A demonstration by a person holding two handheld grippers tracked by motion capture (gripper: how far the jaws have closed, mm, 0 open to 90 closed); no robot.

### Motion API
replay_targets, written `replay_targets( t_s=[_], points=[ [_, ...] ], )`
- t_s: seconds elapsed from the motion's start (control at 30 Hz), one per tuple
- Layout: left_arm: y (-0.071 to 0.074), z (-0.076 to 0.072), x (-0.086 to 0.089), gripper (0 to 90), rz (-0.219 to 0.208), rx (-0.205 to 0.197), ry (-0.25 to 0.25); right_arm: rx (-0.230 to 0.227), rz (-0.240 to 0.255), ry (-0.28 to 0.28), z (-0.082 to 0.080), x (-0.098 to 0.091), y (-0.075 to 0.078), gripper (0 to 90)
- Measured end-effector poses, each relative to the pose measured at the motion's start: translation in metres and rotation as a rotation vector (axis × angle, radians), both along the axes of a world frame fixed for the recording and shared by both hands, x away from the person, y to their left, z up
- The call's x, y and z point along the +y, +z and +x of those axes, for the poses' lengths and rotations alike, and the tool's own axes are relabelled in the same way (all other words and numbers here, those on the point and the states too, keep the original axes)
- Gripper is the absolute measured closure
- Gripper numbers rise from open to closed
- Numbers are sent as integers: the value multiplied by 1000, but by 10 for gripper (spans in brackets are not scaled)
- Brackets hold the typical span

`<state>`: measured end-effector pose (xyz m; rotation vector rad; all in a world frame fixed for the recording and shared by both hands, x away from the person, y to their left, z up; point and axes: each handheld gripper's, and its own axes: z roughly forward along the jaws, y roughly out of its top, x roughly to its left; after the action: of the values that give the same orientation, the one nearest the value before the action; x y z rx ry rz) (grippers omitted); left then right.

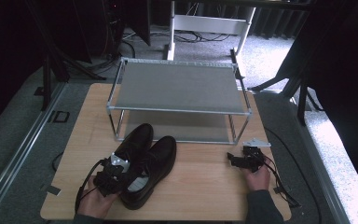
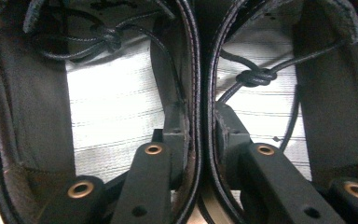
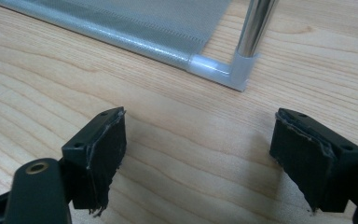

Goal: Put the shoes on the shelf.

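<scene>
So the left gripper (image 1: 113,173) is parked right at the heel end of a pair of black leather shoes (image 1: 144,158) sitting side by side on the wooden surface (image 1: 205,186). In the left gripper view it's pretty clear what's going on: one jaw is down inside the left-hand shoe (image 2: 28,116), the other is down inside the right-hand shoe (image 2: 335,107), and the two inner collar walls that touch each other are pinched between them. The jaws are nearly closed, with just those two layers of leather in the gap, and the pads look pressed against them. Ahead of the jaws you can see the pale insoles and a knotted black lace (image 2: 256,77) lying inside the right-hand shoe, plus another bit of lace in the other one.

The right gripper (image 1: 247,161) is well apart from the shoes, low over the surface. Its jaws are spread wide with nothing between them, only bare wood grain. Just ahead of them, a little toward the right jaw, is the corner foot and chrome post of the shoe rack (image 3: 242,70), with its grey lower shelf running off beyond the left jaw. In the high view the toes of the shoes point at that rack.
</scene>
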<state>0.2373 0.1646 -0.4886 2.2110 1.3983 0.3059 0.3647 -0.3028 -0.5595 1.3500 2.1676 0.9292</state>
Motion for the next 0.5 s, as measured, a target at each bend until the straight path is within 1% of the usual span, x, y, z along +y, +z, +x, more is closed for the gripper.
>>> replay_targets(
  t_s=[0.1, 0.27, 0.37, 0.5],
  points=[
    [0, -2, -1, 803, 14, -24, -3, 0, 0, 0, 0, 0, 0, 178],
    [-2, -7, -3, 814, 29, -83, -12, 0, 0, 1, 0, 0, 0, 178],
    [-2, -7, -2, 816, 24, -93, -12, -1, 0, 1, 0, 0, 0, 178],
    [-2, -8, -2, 816, 18, -112, -1, -1, -1, 1, 0, 0, 0, 178]
  ],
)
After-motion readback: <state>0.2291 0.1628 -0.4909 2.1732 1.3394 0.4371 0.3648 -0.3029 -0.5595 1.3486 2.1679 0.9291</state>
